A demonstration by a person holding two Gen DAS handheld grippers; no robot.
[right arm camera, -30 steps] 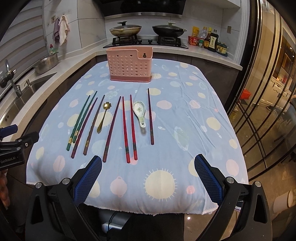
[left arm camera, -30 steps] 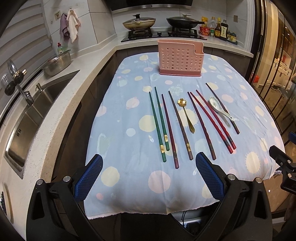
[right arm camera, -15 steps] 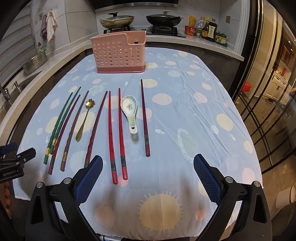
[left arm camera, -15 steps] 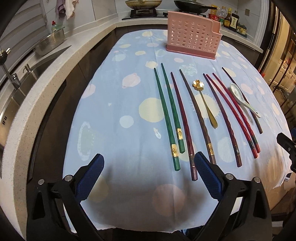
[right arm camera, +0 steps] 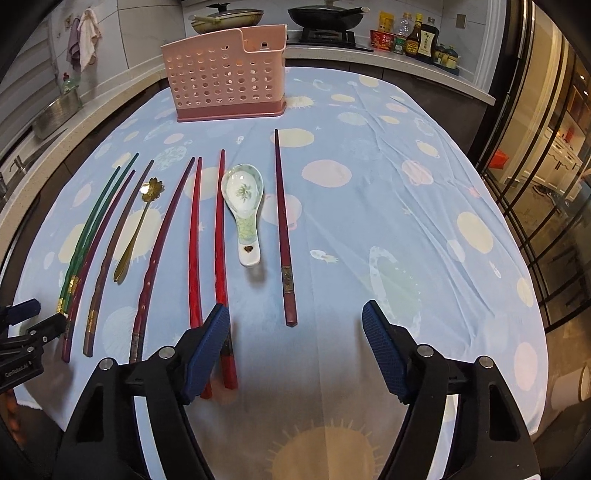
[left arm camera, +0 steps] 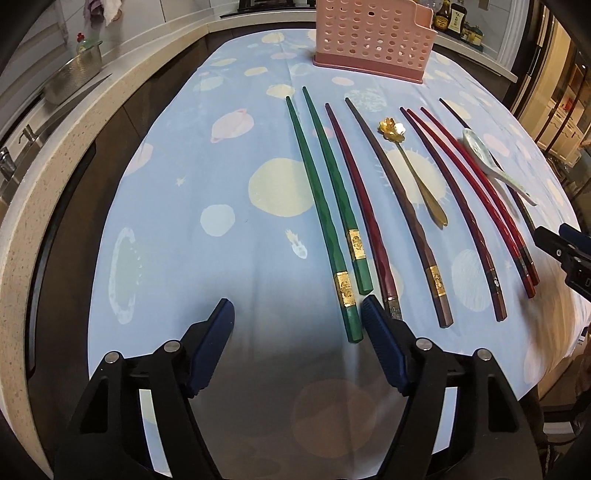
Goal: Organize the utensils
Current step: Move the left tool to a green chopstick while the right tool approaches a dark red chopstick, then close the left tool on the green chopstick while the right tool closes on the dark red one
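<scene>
both hand-held grippers (left arm camera: 297,317) (right arm camera: 296,321) closing on nothing, planet-print tablecloth (right arm camera: 388,192), kitchen counter (left arm camera: 48,177), stove (right arm camera: 325,35)

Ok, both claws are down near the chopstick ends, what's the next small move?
Probably slide the left claw right until the green chopstick end sits between its closing pads: that end lies beside its right pad, nothing between them yet, and the pink holder is still empty.

Two close downward views, shared tablecloth (left arm camera: 229,192)
</scene>
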